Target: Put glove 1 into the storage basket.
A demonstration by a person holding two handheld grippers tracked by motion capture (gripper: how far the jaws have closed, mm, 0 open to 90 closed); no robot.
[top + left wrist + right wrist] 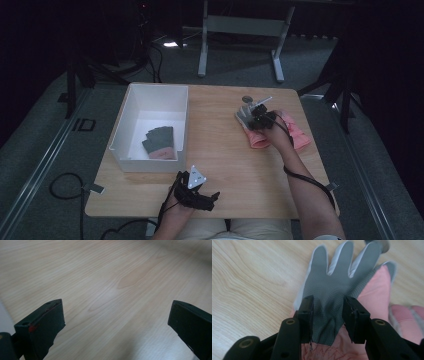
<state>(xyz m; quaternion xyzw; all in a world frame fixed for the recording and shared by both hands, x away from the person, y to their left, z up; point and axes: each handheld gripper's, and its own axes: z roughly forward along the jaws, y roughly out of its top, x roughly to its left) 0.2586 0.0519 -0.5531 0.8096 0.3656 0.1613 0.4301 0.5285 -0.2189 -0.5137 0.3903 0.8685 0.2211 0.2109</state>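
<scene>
Straddling the grey glove (329,292) at its wrist, right tongs (328,320) partly open, pads at the fabric; glove lies atop pink gloves (375,295), far-right worktop (225,165). Left tongs (116,322) wide, empty, over bare wood.

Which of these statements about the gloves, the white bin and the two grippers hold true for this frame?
1. The right gripper has its jaws around the cuff end of a grey-palmed work glove. True.
2. That glove lies inside the white rectangular bin. False: it lies on the light wooden table, on top of pink gloves.
3. The left gripper holds a glove. False: its jaws stand wide apart over bare wood.
4. The bin already contains dark grey gloves. True.
5. The left gripper is near the table's front edge. True.
</scene>
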